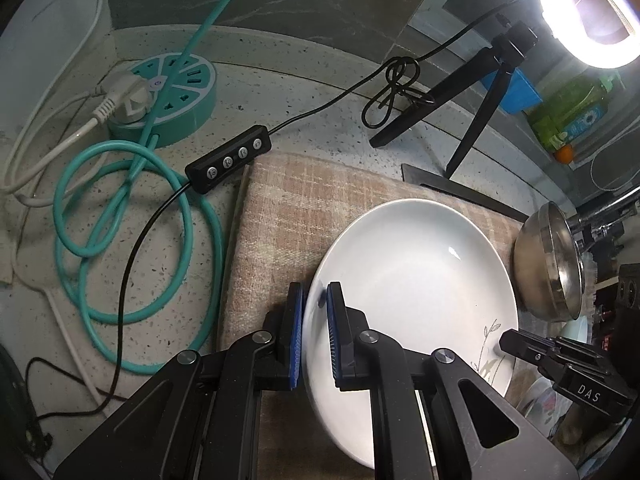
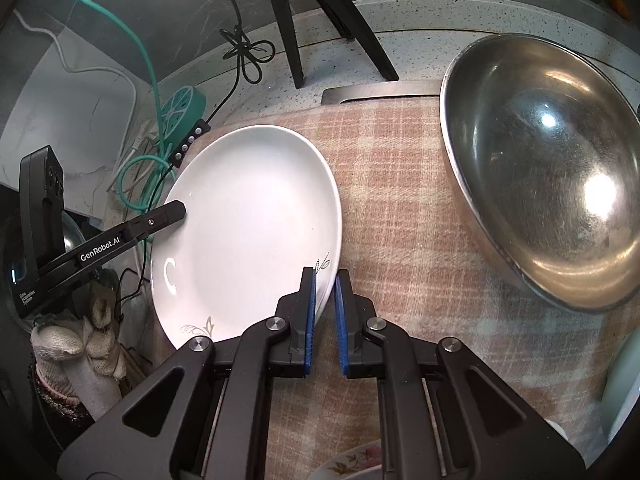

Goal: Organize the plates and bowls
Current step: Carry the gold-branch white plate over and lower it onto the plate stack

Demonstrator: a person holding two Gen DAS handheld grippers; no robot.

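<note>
A white plate (image 1: 416, 280) with a small leaf print lies on the checked cloth (image 1: 280, 208); it also shows in the right wrist view (image 2: 248, 224). My left gripper (image 1: 316, 336) is shut on the plate's left rim, one blue pad above and one below. My right gripper (image 2: 325, 316) is shut on the plate's opposite rim near the leaf print, and its fingertips (image 1: 516, 344) show in the left wrist view. A steel bowl (image 2: 544, 200) stands on the cloth to the right of the plate and shows at the right in the left wrist view (image 1: 548, 268).
A teal round power strip (image 1: 168, 96) with a coiled teal cable (image 1: 136, 232), a black button remote (image 1: 228, 158) and a black tripod (image 1: 452, 112) stand on the speckled counter behind. A flowered dish rim (image 2: 352, 464) lies near the front edge. A ring light (image 1: 592, 12) glares top right.
</note>
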